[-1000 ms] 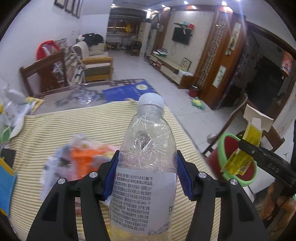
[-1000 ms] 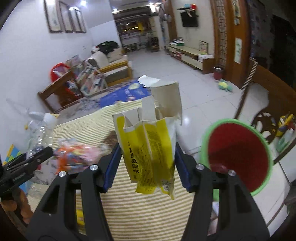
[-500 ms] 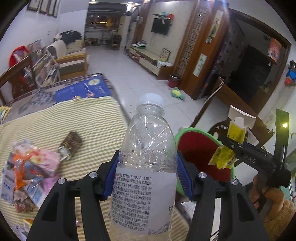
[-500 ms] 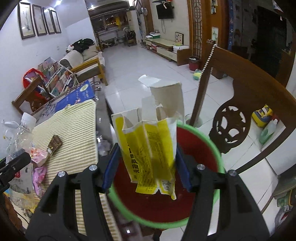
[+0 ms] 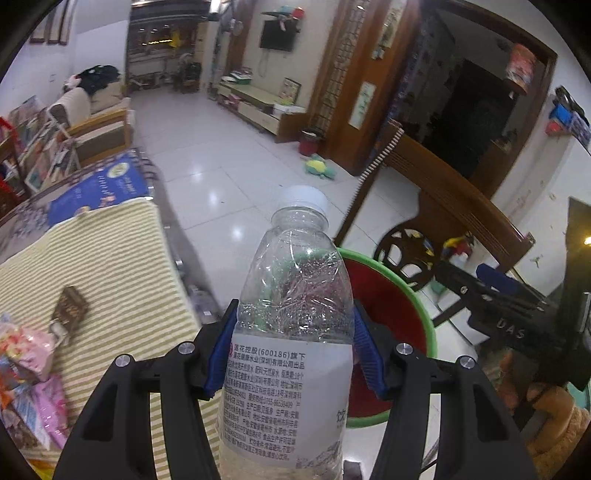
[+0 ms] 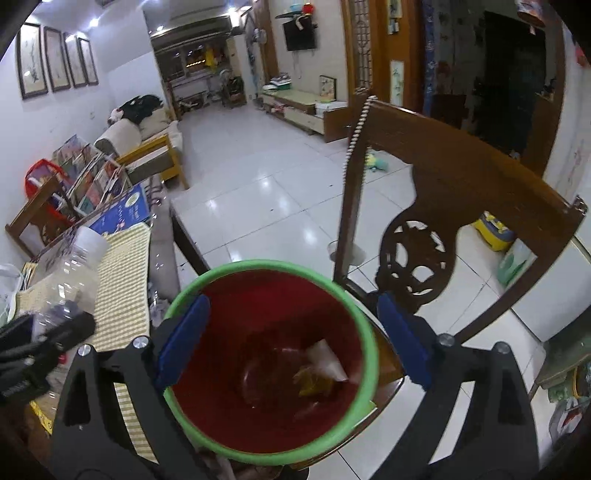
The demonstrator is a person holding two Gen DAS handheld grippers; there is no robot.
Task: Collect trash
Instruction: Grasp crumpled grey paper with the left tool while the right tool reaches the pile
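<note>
Bottle clamped upright between left jaws, beside red bin.

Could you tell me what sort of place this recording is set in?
Most likely a home's living and dining room: a wall-mounted television, a sofa beside framed pictures, and a carved wooden chair.

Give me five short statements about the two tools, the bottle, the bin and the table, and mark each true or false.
1. The left tool grips a clear plastic bottle with a white cap. True.
2. The right tool clamps a yellow paper packet. False: its jaws have just been opening, with nothing between them.
3. The yellow paper packet lies inside the red bin with a green rim. True.
4. The bottle has no cap. False: it is capped.
5. Snack wrappers lie on the striped cloth. True.
</note>
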